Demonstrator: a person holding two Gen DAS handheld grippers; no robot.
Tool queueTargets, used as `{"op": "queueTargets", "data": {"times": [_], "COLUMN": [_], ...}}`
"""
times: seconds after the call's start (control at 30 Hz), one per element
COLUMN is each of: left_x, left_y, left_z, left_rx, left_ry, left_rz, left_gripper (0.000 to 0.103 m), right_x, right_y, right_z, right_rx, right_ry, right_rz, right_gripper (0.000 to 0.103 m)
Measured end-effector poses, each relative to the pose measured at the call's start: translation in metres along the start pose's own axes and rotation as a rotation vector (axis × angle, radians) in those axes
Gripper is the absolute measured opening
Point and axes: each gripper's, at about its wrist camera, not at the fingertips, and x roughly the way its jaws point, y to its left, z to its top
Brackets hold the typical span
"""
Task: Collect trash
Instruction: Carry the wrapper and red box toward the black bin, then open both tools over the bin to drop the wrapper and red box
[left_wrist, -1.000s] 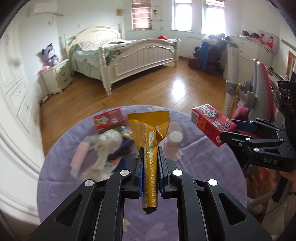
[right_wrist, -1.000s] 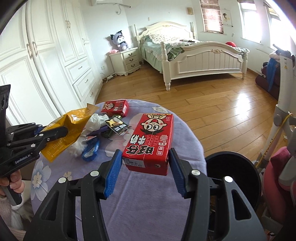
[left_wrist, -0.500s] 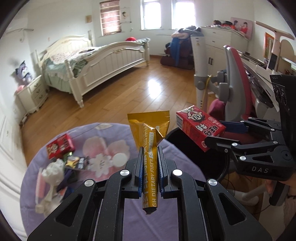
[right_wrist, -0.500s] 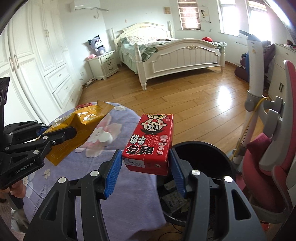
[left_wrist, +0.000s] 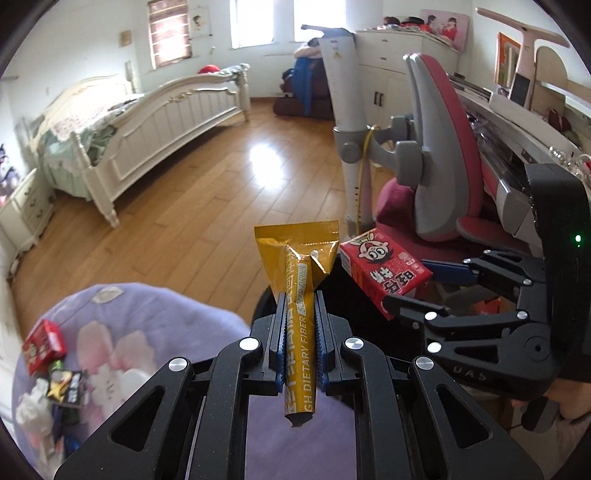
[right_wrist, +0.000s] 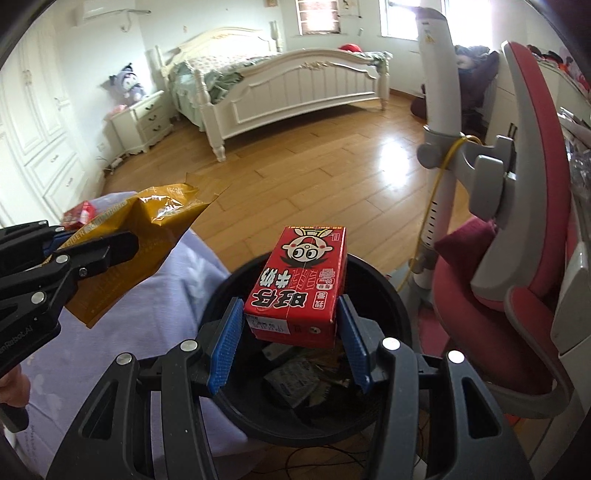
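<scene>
Over the black bin (right_wrist: 236, 413), a red box (right_wrist: 299, 284) is pinched by the right gripper (right_wrist: 288, 339); a yellow packet (left_wrist: 300, 314) is squeezed by the left gripper (left_wrist: 299, 350).

grippers: two, left gripper (left_wrist: 299, 314) and right gripper (right_wrist: 290, 328)
red cartons: two, big red carton (right_wrist: 299, 288) over the bin, small red box (left_wrist: 43, 345) on the table
yellow wrappers: one, yellow drink sachet (left_wrist: 300, 291)
bins: one black trash bin (right_wrist: 384, 295), a few scraps inside, can't count them
tables: one purple floral table (left_wrist: 147, 314)
table litter: one mixed pile (left_wrist: 51, 398), too blurry to count
beds: one white bed (right_wrist: 295, 85)
nightstands: one nightstand (right_wrist: 142, 123)
plush toys: one plush toy (right_wrist: 127, 83)
chairs: one pink chair (right_wrist: 517, 258)
</scene>
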Motion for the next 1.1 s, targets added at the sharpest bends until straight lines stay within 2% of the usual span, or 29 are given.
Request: {"op": "queueTargets", "data": {"times": [0.23,0.27,0.37,0.43,0.5,0.57,0.6,0.67,0.9,1.1], "left_x": [0.041,0.044,0.050,0.052,0.052,0.051,0.051,0.049,0.032,0.002], "left_y": [-0.011,-0.009,-0.001,0.004,0.010,0.016,0.018,0.022,0.027,0.055], "left_z": [0.009,0.009,0.008,0.007,0.007,0.005,0.004,0.003,-0.003,-0.029], "left_rx": [0.021,0.019,0.008,-0.008,-0.035,-0.057,-0.065,-0.071,-0.063,-0.093], "left_ry": [0.047,0.052,0.064,0.068,0.055,0.052,0.053,0.047,0.036,0.030], "left_rz": [-0.020,-0.017,-0.017,-0.018,-0.020,-0.038,-0.042,-0.027,-0.009,0.097], "left_gripper": [0.014,0.014,0.014,0.022,0.037,0.041,0.047,0.051,0.051,0.051], "right_x": [0.021,0.023,0.025,0.027,0.027,0.027,0.026,0.023,0.008,0.008], "right_y": [-0.013,-0.014,-0.014,-0.016,-0.016,-0.015,-0.014,-0.014,-0.003,0.039], "right_z": [-0.003,-0.002,-0.001,0.001,0.002,0.004,0.005,0.005,0.012,0.021], "right_rx": [0.033,0.038,0.045,0.046,0.045,0.040,0.038,0.037,0.028,-0.040], "right_ry": [0.048,0.055,0.054,0.053,0.051,0.047,0.044,0.038,0.006,-0.006], "right_rz": [-0.053,-0.053,-0.069,-0.063,-0.065,-0.064,-0.066,-0.065,-0.044,0.033], "right_gripper": [0.054,0.056,0.070,0.073,0.073,0.073,0.073,0.073,0.073,0.073]}}
